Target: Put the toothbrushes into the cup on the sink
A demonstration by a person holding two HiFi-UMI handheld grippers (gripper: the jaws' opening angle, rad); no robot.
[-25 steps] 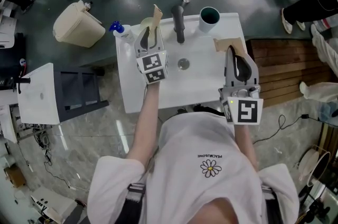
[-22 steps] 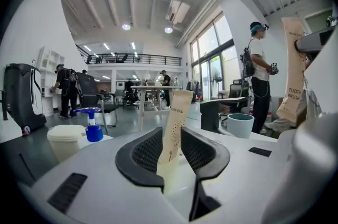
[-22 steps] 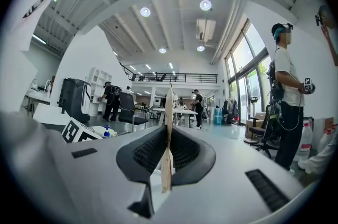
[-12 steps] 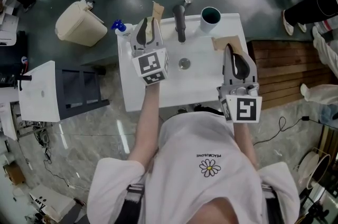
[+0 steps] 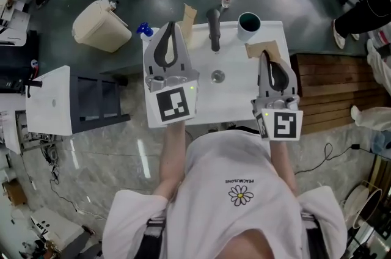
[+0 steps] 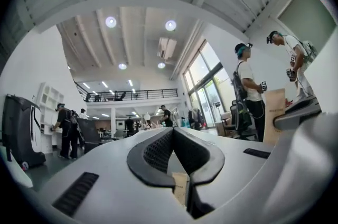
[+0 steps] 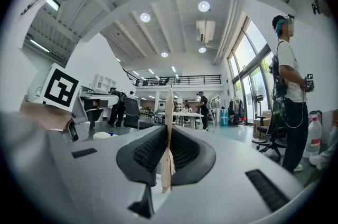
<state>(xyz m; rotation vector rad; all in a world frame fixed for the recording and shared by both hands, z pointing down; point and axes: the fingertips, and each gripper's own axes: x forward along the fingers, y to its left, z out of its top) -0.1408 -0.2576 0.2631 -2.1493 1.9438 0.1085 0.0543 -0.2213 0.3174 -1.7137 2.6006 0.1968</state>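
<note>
We hold both grippers above the white sink (image 5: 238, 99), on the near side of the dark faucet (image 5: 214, 29). The left gripper (image 5: 169, 25), left of the faucet, has its jaws pressed together, with a small tan piece (image 6: 179, 188) showing low in the gap between them. The right gripper (image 5: 265, 55), right of the faucet, pinches a thin tan stick (image 7: 168, 154) seen edge-on. The cup (image 5: 249, 22) stands upright just right of the faucet, apart from both grippers. A cardboard sheet (image 5: 189, 16) stands just left of the faucet.
</note>
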